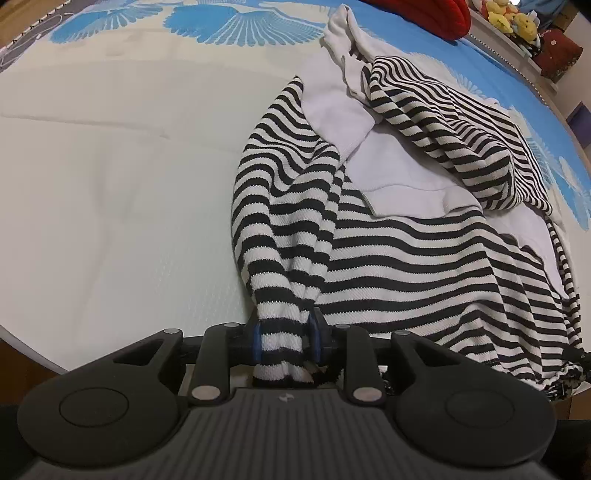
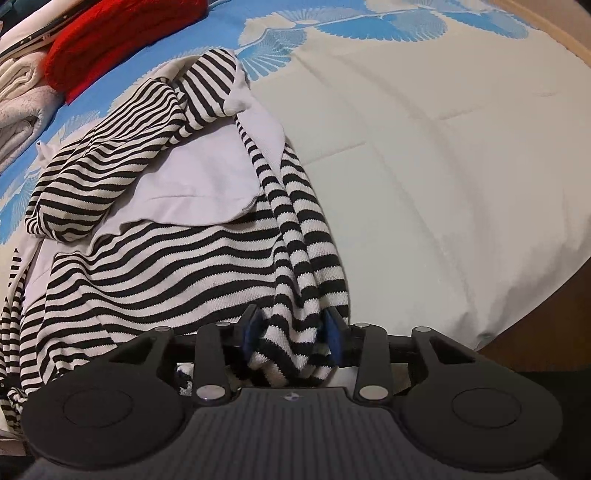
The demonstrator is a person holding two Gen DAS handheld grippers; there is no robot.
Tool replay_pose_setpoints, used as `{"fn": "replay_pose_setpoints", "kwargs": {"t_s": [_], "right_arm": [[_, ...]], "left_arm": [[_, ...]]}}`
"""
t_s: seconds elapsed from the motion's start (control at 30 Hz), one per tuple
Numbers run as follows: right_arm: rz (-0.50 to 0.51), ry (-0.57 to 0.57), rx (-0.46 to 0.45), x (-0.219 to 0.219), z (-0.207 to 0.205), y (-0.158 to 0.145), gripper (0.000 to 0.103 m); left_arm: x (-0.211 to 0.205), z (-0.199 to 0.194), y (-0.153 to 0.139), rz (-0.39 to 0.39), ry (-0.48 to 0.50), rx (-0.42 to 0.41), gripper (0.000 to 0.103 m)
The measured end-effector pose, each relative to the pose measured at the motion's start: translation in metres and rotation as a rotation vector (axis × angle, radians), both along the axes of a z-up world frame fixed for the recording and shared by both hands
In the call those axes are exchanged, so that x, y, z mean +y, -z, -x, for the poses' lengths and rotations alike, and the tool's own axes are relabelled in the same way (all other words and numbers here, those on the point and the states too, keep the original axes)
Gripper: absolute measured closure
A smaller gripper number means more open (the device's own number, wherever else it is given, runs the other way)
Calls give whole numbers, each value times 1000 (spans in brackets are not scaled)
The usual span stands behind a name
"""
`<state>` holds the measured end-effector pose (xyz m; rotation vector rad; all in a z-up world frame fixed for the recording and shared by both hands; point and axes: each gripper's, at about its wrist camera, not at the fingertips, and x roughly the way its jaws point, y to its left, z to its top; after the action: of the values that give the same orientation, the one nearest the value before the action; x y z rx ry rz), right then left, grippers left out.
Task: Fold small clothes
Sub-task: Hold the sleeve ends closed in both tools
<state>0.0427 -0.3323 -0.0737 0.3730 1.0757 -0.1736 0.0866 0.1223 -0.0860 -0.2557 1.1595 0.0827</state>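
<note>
A black-and-white striped garment point(image 1: 424, 258) lies crumpled on the bed with pale lilac fabric point(image 1: 399, 173) showing in its middle. My left gripper point(image 1: 285, 338) is shut on a bunched striped edge of it at the bed's near edge. In the right wrist view the same striped garment point(image 2: 166, 258) spreads to the left, with the lilac fabric point(image 2: 192, 177) on it. My right gripper point(image 2: 293, 338) is shut on another bunched striped edge, which runs up as a taut fold from the blue pads.
The bed cover point(image 1: 110, 184) is white with a blue fan pattern at the far side. A red knit item point(image 2: 122, 40) and folded pale towels point(image 2: 18, 96) lie at the far edge. Soft toys point(image 1: 513, 18) sit beyond the bed. Wooden floor point(image 2: 535, 332) borders the mattress.
</note>
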Motion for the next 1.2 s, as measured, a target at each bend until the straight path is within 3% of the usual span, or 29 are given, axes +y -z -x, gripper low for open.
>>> {"fn": "replay_pose_setpoints", "kwargs": {"t_s": [0.33, 0.67, 0.7, 0.77, 0.87, 0.93, 1.1, 1.2], "right_arm": [[101, 14, -27, 2, 1, -4, 50], [90, 10, 20, 7, -3, 8, 44], [90, 2, 18, 10, -3, 9, 46], [82, -30, 6, 15, -3, 9, 68], [65, -65, -15, 20, -1, 6, 90], [65, -57, -34, 18, 0, 3, 95], [54, -1, -110, 9, 2, -9, 97], [49, 1, -58, 8, -1, 0, 95]], "left_arm": [[-1, -1, 1, -11, 1, 2, 74], [-3, -1, 1, -28, 18, 1, 72], [-3, -1, 2, -34, 23, 0, 72], [-5, -1, 2, -44, 32, -3, 72], [-8, 0, 2, -54, 41, -12, 76], [-7, 1, -1, -44, 41, -31, 92], [-7, 5, -11, -49, 33, -76, 92], [-5, 3, -5, -33, 23, -45, 88]]}}
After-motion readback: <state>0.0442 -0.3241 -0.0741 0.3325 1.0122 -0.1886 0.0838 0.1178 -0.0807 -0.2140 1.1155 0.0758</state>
